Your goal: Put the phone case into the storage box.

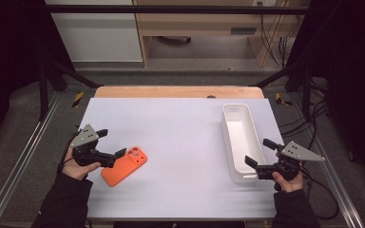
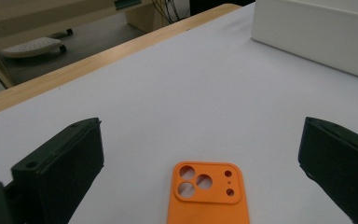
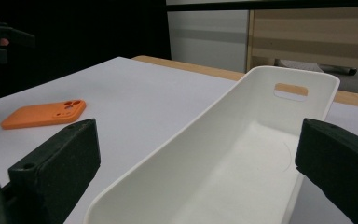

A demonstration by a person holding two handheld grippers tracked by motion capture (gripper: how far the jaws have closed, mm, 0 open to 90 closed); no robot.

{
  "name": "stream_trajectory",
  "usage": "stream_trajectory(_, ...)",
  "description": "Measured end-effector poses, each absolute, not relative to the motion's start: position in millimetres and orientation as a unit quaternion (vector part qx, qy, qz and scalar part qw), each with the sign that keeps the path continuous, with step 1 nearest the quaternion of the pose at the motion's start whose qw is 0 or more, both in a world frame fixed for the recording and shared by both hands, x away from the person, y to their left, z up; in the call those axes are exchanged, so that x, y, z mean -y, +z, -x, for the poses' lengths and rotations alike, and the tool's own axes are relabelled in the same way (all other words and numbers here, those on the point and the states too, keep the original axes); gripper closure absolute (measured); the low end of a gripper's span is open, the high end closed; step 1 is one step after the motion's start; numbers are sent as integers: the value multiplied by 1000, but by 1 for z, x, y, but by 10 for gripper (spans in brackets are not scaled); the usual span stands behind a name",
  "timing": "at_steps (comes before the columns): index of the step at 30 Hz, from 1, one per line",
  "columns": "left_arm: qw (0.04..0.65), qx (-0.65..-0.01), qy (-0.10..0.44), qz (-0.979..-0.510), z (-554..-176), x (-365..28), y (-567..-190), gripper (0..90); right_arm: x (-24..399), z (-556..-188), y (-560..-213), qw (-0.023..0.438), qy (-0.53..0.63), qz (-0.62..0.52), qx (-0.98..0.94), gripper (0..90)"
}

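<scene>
An orange phone case (image 1: 124, 166) lies flat on the white table, camera cut-outs facing up. My left gripper (image 1: 111, 143) hovers just left of the phone case (image 2: 209, 193), open, the jaws spread wide either side of it without touching. A long white bin (image 1: 240, 140) stands empty along the right side. My right gripper (image 1: 260, 152) is open at the near end of the bin (image 3: 242, 154), its jaws straddling that end. The phone case (image 3: 44, 114) lies far off to the left in the right gripper view.
The white table top (image 1: 176, 128) has a wooden strip (image 1: 178, 91) along its far edge. Metal frame rails (image 1: 19, 161) run along both sides. A wooden cabinet (image 1: 204, 21) and hanging cables (image 1: 278, 42) stand beyond the table.
</scene>
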State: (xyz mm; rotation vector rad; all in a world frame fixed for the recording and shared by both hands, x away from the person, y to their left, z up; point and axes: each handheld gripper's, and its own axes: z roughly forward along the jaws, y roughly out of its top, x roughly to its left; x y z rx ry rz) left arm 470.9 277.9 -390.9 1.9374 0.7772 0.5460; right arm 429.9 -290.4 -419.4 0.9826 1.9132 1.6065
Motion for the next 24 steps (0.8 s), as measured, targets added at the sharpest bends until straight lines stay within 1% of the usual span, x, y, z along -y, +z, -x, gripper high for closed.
stream_trajectory(13, 426, -318, 210, -821, -484, -273, -394, 0, 291, -430, -419, 226, 582, -354, -696, 5)
stream_trajectory(24, 399, -323, 202, -834, -487, -270, -400, 0, 291, -429, -419, 226, 581, -355, -696, 4)
